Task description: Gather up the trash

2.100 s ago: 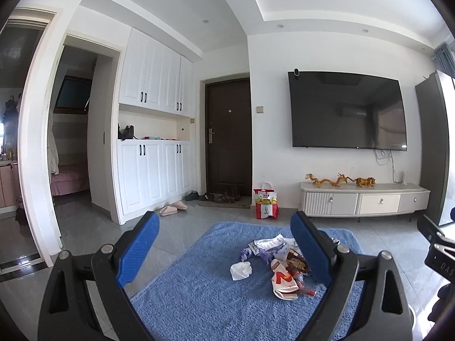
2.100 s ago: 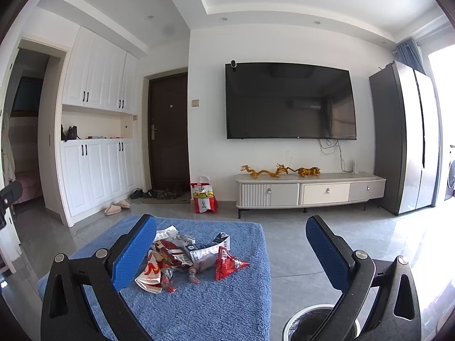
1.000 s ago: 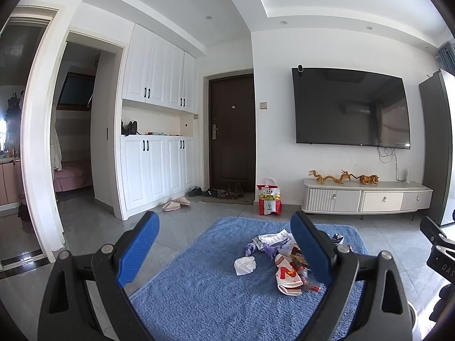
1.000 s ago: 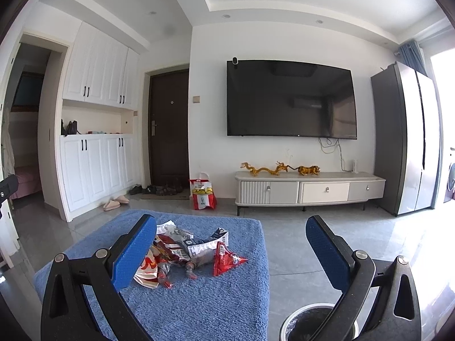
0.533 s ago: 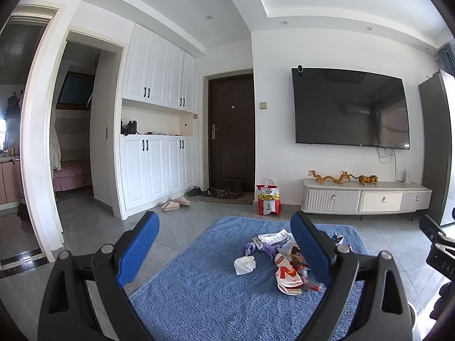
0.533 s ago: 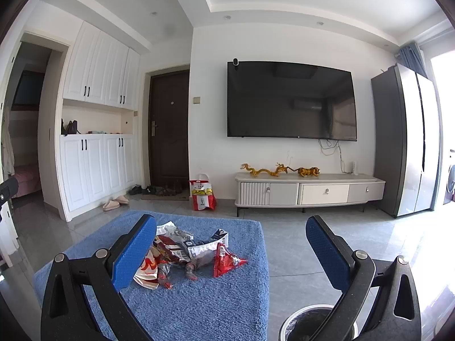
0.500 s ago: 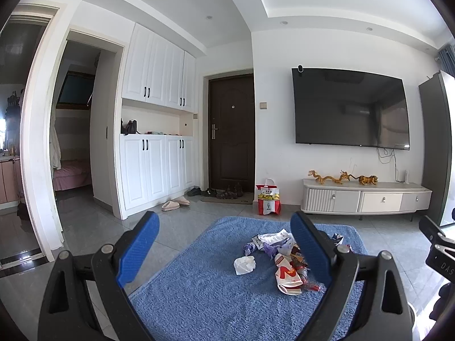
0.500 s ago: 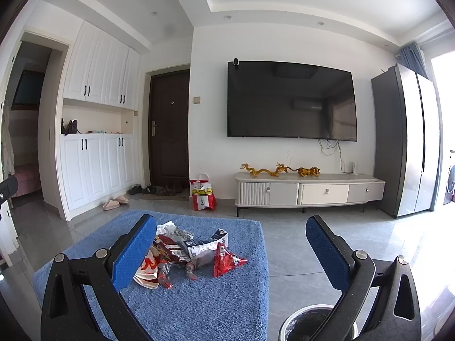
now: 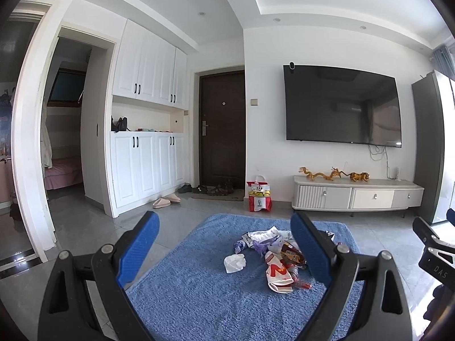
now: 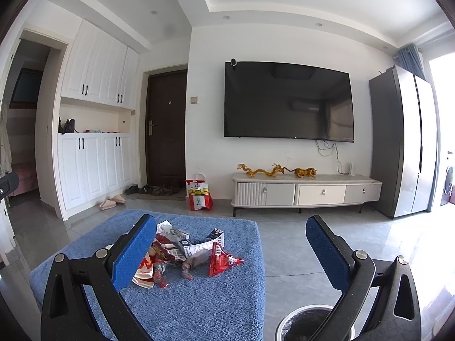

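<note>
Both tools are hovering over the living-room floor, and the left gripper with its blue-padded black fingers [image 9: 224, 251] is hanging with its claw spread wide and nothing between the pads. The right gripper of the same blue-and-black build [image 10: 231, 253] is doing likewise, jaws well apart and gripping nothing. The heap of crumpled snack wrappers and paper trash [image 9: 274, 251] is lying near the middle of the shaggy blue rectangular rug [image 9: 193, 292], and a scrunched white tissue ball [image 9: 234, 262] is sitting just beside the heap on its left. From the right wrist view, a red triangular foil snack packet [image 10: 221, 260] is resting at the heap's right edge, and the round white-rimmed bin with a dark liner [image 10: 301, 324] is standing on the grey tiles beside the rug, low in frame between the right fingers. Further back, a red-and-white paper carrier bag [image 9: 258, 194] is standing on the floor between the dark brown door [image 9: 223, 126] and the low white TV cabinet [image 9: 357, 196], under the big black wall-mounted television [image 9: 341, 103].
</note>
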Tool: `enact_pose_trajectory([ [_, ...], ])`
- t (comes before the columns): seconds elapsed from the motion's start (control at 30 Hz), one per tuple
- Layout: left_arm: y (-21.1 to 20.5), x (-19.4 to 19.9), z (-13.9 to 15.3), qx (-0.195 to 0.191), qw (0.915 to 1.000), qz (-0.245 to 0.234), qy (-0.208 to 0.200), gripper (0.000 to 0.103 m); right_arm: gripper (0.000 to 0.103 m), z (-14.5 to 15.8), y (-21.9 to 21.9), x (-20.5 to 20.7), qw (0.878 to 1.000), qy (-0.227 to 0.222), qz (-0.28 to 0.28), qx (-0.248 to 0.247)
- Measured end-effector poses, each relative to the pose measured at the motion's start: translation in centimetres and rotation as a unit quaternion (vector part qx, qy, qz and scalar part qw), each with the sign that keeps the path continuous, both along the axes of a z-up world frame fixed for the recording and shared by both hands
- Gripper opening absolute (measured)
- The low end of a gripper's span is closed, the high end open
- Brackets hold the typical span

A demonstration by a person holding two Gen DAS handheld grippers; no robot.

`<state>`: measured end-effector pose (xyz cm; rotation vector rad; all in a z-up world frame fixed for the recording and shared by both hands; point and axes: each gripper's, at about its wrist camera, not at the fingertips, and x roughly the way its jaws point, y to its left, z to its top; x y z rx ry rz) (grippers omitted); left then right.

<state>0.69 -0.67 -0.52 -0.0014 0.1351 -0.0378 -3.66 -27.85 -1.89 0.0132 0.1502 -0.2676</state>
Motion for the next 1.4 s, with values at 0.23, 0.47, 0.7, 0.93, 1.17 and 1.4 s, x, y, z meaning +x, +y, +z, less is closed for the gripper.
enact_pose_trajectory([
  [0.23, 0.1, -0.1, 0.1, 0.0, 1.0, -0.005, 0.002, 0.094, 0.103, -0.3, -0.2, -0.2, 1.0, -0.001, 0.001, -0.003],
  [0.47, -0.1, -0.3, 0.3, -0.001, 1.0, -0.009, -0.002, 0.094, 0.103, -0.1, -0.5, -0.4, 1.0, -0.007, -0.006, 0.0],
  [0.7, -0.4, -0.4, 0.0, 0.001, 0.9998, -0.018, 0.008, 0.094, 0.103, -0.2, -0.5, -0.6, 1.0, -0.011, -0.008, 0.001],
  [0.93, -0.7, -0.2, 0.1, 0.008, 0.9995, -0.024, 0.019, 0.094, 0.103, -0.5, -1.0, -0.3, 1.0, -0.007, -0.004, 0.008],
  [1.17, -1.4, -0.6, 0.1, 0.015, 0.9997, -0.017, 0.002, 0.094, 0.103, -0.2, -1.6, -0.7, 1.0, -0.013, -0.011, 0.011],
  [1.4, -1.2, -1.0, 0.2, 0.009, 0.9998, -0.007, -0.014, 0.094, 0.103, -0.4, -1.5, -0.4, 1.0, -0.008, -0.008, 0.011],
])
